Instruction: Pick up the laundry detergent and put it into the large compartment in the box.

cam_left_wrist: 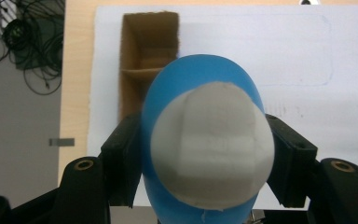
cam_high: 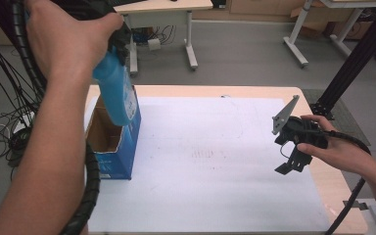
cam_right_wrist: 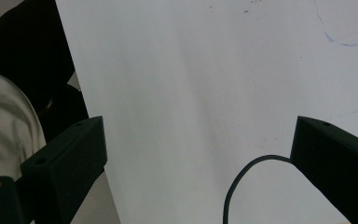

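Below my left gripper [cam_left_wrist: 205,163] lies the white sheet [cam_high: 205,161], then the open blue carton [cam_high: 122,156]. My jaws clamp the blue bottle [cam_left_wrist: 200,79], white cap [cam_left_wrist: 212,144] toward me; its label is unreadable. My right gripper [cam_right_wrist: 198,154] hangs wide open.

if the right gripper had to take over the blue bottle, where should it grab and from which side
Probably the bottle's mid-body, from the open side facing the table's middle. The left gripper is shut on its top end, around the white cap, and the bottle's lower end hangs at the mouth of the blue box, so only the middle is free. The right gripper is open, nothing between its jaws.
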A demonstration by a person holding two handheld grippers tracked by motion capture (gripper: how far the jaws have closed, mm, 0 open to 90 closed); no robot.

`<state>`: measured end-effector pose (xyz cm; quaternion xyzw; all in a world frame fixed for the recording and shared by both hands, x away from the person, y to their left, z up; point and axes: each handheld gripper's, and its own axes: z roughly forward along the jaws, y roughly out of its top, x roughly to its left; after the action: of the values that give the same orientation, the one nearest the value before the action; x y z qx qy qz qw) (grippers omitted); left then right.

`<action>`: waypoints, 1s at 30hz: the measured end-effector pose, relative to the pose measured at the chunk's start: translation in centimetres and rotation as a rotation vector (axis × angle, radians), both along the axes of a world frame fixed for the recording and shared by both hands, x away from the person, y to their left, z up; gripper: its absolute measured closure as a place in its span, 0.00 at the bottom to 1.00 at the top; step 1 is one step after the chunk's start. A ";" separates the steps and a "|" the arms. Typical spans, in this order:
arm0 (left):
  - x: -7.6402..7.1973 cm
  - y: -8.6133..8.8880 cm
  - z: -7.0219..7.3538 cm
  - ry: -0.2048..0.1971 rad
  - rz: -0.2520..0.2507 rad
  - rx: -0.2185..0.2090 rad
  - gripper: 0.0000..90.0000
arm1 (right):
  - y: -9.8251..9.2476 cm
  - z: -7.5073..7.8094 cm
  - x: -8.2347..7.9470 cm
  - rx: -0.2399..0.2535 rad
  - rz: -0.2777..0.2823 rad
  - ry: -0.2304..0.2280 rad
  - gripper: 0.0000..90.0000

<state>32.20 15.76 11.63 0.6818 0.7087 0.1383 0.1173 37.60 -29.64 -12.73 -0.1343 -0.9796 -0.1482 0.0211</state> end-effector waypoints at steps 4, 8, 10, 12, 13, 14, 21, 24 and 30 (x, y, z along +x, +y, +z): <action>0.0 1.0 -0.1 -0.005 0.031 0.013 0.43 | -0.1 0.2 0.2 -0.002 -0.006 0.002 0.04; 0.1 2.2 -0.9 0.001 0.054 0.018 0.42 | -0.3 0.4 0.5 0.002 -0.015 0.001 0.04; 0.2 2.9 -1.4 0.003 0.063 0.013 0.42 | -0.4 0.4 0.6 0.006 -0.015 0.003 0.04; 0.3 3.5 -2.0 0.005 0.073 0.009 0.43 | -0.3 0.4 0.7 0.004 -0.015 0.006 0.04; 0.4 3.7 -2.2 0.008 0.074 0.010 0.42 | -0.1 0.3 0.8 -0.002 -0.015 0.008 0.04; 0.5 3.9 -2.5 0.008 0.081 0.010 0.42 | 0.0 0.3 0.8 -0.005 -0.015 0.009 0.04; 1.1 4.7 -3.9 0.011 0.091 0.009 0.42 | 0.4 0.2 0.8 -0.009 -0.008 0.009 0.04; 1.5 5.0 -4.6 0.018 0.092 0.008 0.43 | 0.5 0.3 0.8 -0.016 -0.007 0.010 0.04; 2.5 5.4 -5.8 0.034 0.097 -0.001 0.43 | 0.5 0.3 1.0 -0.016 -0.013 0.010 0.04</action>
<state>34.72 21.12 5.81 0.6487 0.7430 0.1321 0.0986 38.56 -29.13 -12.39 -0.1417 -0.9797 -0.1398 0.0241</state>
